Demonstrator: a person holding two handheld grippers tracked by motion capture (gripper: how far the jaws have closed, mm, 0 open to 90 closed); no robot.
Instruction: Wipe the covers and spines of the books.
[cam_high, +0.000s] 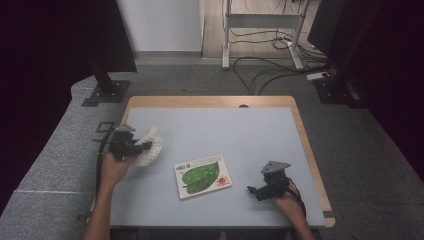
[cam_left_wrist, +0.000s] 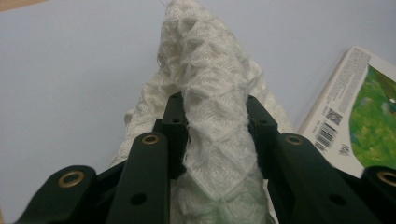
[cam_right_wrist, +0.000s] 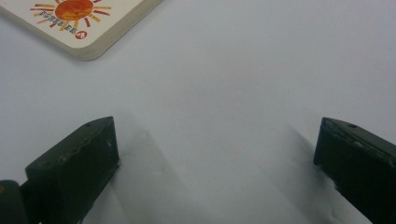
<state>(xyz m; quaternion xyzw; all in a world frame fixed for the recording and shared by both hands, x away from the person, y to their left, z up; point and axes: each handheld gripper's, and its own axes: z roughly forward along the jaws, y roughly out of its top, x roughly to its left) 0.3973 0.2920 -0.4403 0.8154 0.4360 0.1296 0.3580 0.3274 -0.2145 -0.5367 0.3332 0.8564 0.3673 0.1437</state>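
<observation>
A white knitted cloth (cam_high: 149, 145) hangs at the left of the table, pinched in my left gripper (cam_high: 142, 147). In the left gripper view the cloth (cam_left_wrist: 212, 93) runs up between the two black jaws, which press on it from both sides, and my left gripper (cam_left_wrist: 215, 105) is shut on it. A board book (cam_high: 202, 175) with a green leaf and an orange sun lies flat in the middle. My right gripper (cam_high: 252, 190) rests low at the right front, and in its own view my right gripper (cam_right_wrist: 215, 144) stands open over bare table, the book's corner (cam_right_wrist: 84, 18) ahead of it.
The grey-blue table top (cam_high: 240, 135) has a wooden rim (cam_high: 305, 145) at the far and right sides. Beyond it stand monitor stands, a desk frame and floor cables. The book's barcode edge (cam_left_wrist: 345, 107) lies to the right of the cloth.
</observation>
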